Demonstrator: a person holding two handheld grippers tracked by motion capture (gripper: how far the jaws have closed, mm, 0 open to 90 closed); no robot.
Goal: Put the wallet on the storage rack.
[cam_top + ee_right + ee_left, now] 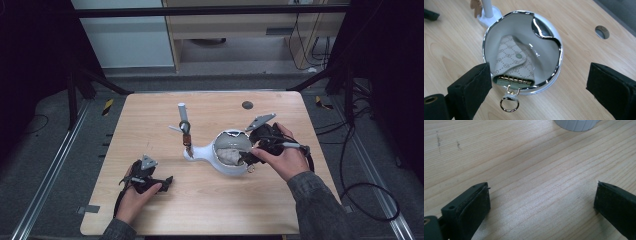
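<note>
The key pouch [511,63] lies in the white dish [549,75] right of the worktop's [150,210] centre, its ring [509,104] hanging over the near rim. The right tool [539,85] hovers above it, jaws wide and empty. It should probably lower squarely over the pouch's near edge before closing. The left tool [541,202] rests near-left, spread, holding nothing. What hangs on the stand [184,127] is hard to make out.
</note>
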